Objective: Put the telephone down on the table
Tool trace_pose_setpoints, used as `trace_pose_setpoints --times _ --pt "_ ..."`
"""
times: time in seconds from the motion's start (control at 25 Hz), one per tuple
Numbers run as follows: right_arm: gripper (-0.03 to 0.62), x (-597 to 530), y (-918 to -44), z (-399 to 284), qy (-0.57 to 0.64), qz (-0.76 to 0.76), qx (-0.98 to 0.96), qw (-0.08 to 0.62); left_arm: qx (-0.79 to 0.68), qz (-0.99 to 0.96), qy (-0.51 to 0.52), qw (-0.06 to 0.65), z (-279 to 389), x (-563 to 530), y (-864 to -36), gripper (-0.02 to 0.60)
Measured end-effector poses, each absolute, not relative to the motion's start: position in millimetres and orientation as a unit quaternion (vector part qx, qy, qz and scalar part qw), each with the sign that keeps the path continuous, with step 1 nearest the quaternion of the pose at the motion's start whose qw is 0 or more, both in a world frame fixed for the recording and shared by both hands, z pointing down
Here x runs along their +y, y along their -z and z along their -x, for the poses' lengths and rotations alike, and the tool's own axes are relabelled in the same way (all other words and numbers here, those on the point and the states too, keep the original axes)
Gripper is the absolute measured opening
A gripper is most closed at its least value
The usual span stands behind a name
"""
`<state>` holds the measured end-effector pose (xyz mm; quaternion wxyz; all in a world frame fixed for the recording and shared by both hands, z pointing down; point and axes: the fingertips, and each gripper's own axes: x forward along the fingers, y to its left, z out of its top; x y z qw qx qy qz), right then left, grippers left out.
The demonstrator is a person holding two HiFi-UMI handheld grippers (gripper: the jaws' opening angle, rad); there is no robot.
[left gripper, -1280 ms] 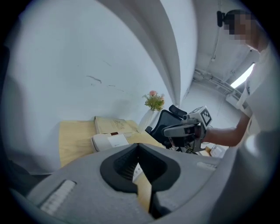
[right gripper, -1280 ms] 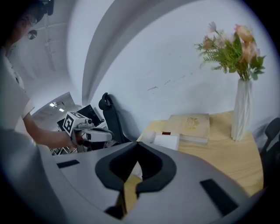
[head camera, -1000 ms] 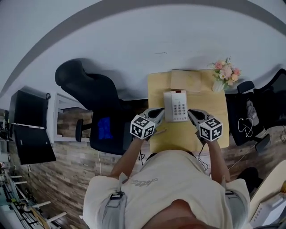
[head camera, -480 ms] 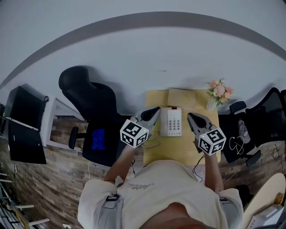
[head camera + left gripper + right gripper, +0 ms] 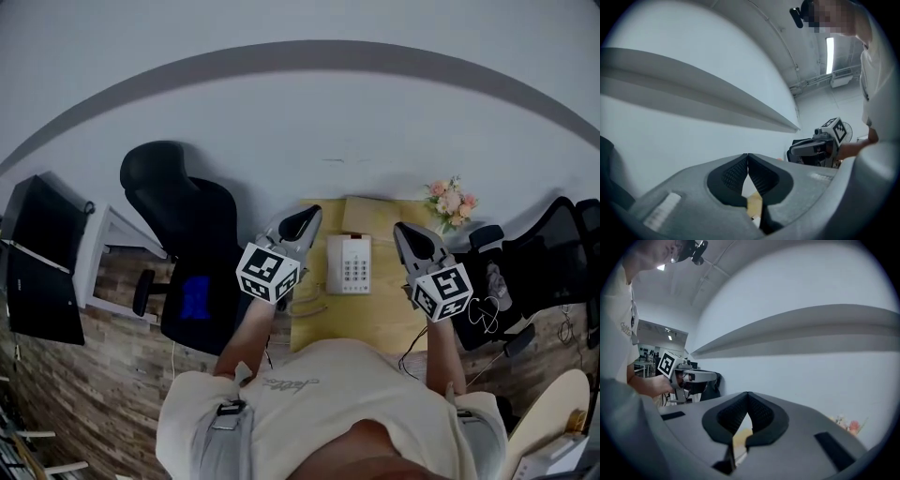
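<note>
Both of my grippers are empty: the left gripper (image 5: 307, 216) has its dark ribbed pads pressed tip to tip with nothing between them, and the right gripper (image 5: 403, 232) is clenched the same way, with only a sliver of tabletop showing through the gap behind its pads. The white push-button desk telephone (image 5: 349, 264) lies flat on the light wooden table (image 5: 375, 323), keypad up, towards the far side of the top. It sits just in front of a tan rectangular pad (image 5: 375, 214) and well apart from the small bunch of pink flowers (image 5: 448, 200) at the far right corner. In the head view my grippers hang to either side of the telephone, neither touching it, and their own views look level at the pale wall. So I judge the putting-down finished: the telephone rests on the table with no grip on it. Whether the handset sits squarely in its cradle is too small for me to tell; otherwise I see nothing left to do
</note>
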<state>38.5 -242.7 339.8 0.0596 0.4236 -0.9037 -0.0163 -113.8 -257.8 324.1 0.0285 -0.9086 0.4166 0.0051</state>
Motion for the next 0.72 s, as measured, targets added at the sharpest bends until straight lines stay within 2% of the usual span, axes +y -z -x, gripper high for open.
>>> trace_pose_setpoints --times 0.28,0.72 --pt "0.002 -246 -315 -44 0.031 -0.437 -0.898 0.031 0.436 0.897 0.025 0.068 117 -264 -320 0.018" --pt "0.002 -239 -329 -43 0.009 -0.440 -0.898 0.030 0.436 0.900 0.008 0.024 125 -257 -333 0.018"
